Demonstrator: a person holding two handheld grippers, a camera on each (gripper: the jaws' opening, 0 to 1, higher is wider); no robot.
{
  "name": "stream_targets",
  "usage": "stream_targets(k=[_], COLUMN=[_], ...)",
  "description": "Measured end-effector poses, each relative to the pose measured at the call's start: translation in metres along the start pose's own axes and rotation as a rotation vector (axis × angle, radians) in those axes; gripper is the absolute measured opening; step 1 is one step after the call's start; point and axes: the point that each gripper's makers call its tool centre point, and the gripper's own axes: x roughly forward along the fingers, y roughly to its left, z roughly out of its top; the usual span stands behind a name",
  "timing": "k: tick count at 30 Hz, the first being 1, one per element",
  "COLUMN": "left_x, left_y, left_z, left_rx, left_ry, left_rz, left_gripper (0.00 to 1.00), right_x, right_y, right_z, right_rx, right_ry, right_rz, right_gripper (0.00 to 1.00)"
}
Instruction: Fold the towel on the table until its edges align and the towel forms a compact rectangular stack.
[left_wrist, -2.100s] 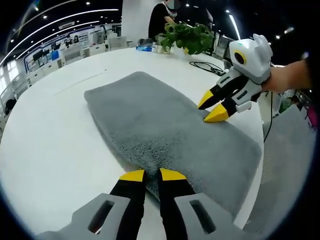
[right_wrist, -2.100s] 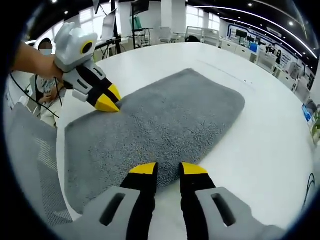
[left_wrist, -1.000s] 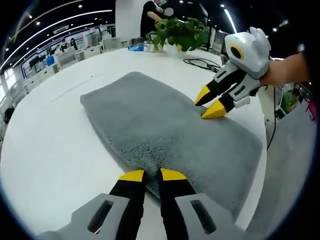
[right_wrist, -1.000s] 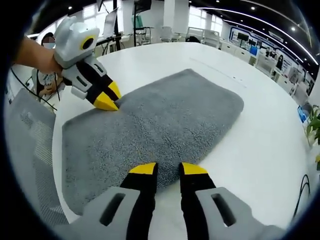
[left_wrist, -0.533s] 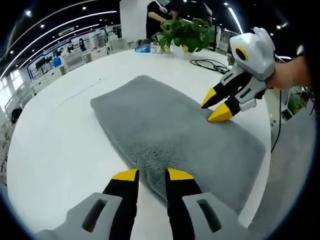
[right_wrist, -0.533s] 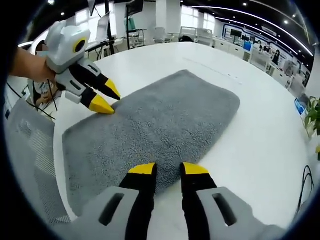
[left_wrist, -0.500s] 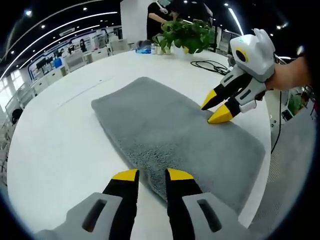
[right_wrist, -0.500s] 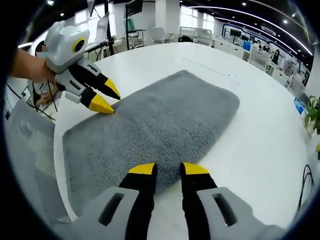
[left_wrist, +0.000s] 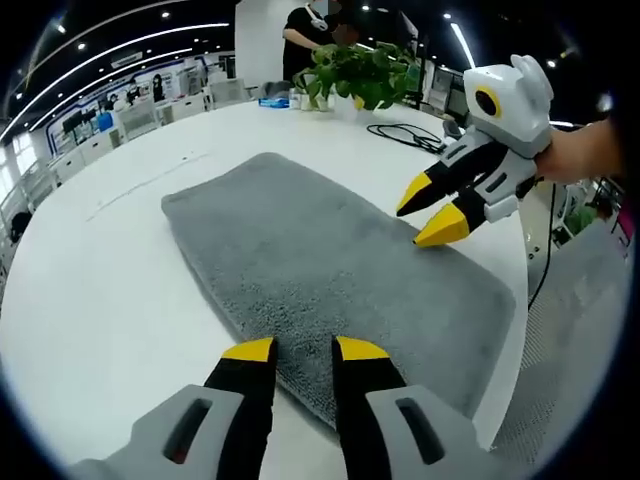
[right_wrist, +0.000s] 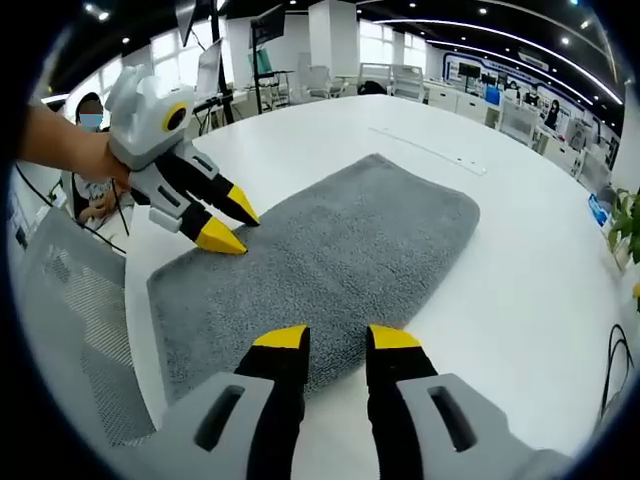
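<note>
A grey towel (left_wrist: 320, 265) lies flat, folded into a long rectangle, on the white table (left_wrist: 90, 290). In the left gripper view, my left gripper (left_wrist: 305, 350) stands open over the towel's near long edge, with nothing clamped. My right gripper (left_wrist: 428, 214) hovers open at the far long edge, held by a hand. In the right gripper view, the towel (right_wrist: 340, 250) stretches away from my right gripper (right_wrist: 338, 340), whose jaws are apart over the near edge. The left gripper (right_wrist: 234, 228) sits open at the opposite edge, tips just above the pile.
A potted plant (left_wrist: 362, 72) and a black cable (left_wrist: 405, 134) sit at the table's far side, with a person (left_wrist: 312, 28) behind. The table edge runs close past the towel's short end (left_wrist: 505, 390). A mesh chair (right_wrist: 85, 330) stands beside it.
My left jaws have spread wider than a second ago. Both grippers have lifted slightly off the towel edges. The towel has stayed flat.
</note>
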Motion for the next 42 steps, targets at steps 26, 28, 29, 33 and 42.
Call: stream_targets(k=[26,28,29,33,42], left_x=[-0.034,-0.037,-0.038,-0.044,-0.055], left_y=[-0.019,-0.021,-0.022,-0.024,-0.030], left_z=[0.025,0.026,0.027,0.028,0.026], left_rx=[0.092,0.100,0.104,0.114,0.149], left_ry=[-0.093,-0.098,-0.101,-0.111,-0.125], left_rz=[-0.052,-0.059,-0.059,-0.069,-0.096], left_gripper=[0.29,0.29,0.29,0.29,0.30], right_x=[-0.022,-0.026,-0.027,-0.030,-0.038], right_y=[0.032,0.034,0.035,0.040,0.042], right_z=[0.009,0.010,0.010,0.009,0.007], right_rx=[-0.091,-0.086,-0.087,-0.115,-0.176], right_ry=[-0.064,-0.071,-0.074,-0.076,-0.074], right_rz=[0.085,0.088,0.088,0.096,0.105], right_gripper=[0.30,0.31,0.31,0.32,0.33])
